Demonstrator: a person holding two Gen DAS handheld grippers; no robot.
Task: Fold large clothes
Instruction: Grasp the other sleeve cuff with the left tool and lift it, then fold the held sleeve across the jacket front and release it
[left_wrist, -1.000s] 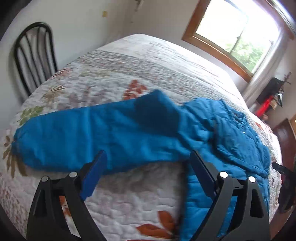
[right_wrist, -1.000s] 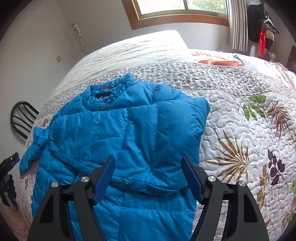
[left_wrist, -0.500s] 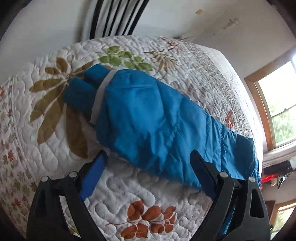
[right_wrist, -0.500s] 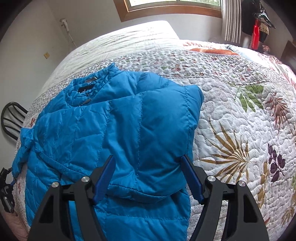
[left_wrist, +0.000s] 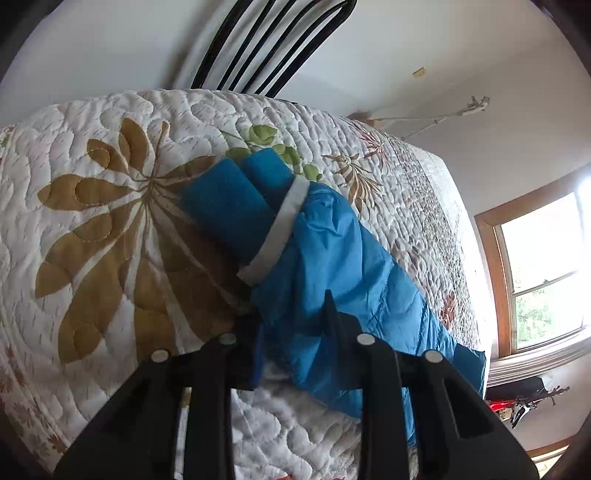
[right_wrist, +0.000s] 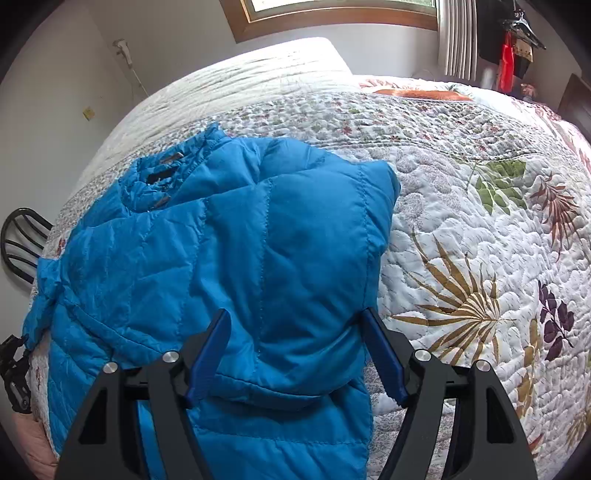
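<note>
**Blue jacket on quilted bed, left tongs pinched on the sleeve**

Surface: a bed under a white quilt (right_wrist: 461, 229) stitched in pebbled lines, printed with tan palm fronds, green leaves and purple sprigs. A band of small flowers crosses it nearer the window.

Room: pale walls. Wood-framed window (left_wrist: 543, 273) at the head side, bright outside. Black spindle-back chair (left_wrist: 266, 44) stands against the wall just past the bed's edge, close to the sleeve end. A cord with a wall fitting (right_wrist: 123, 50) hangs on the left wall. Dark clothing on hangers, one red item among it, in the far right corner (right_wrist: 513, 48).

Task item: blue puffer jacket (right_wrist: 236, 258) lies flat on the left half of the bed, collar toward the window, hem toward the camera. One sleeve (left_wrist: 332, 258) stretches out toward the chair side, its cuff showing a white band and darker blue knit.

Left gripper (left_wrist: 291, 332): jaws have just been closing and now stand narrow, with the sleeve fabric bunched between them near the cuff.

Right gripper (right_wrist: 295, 354): jaws wide, over the lower body of the jacket, nothing pinched.

Edges and room: the right half of the quilt lies bare of clothing. The jacket's left side runs close to the bed edge.
</note>
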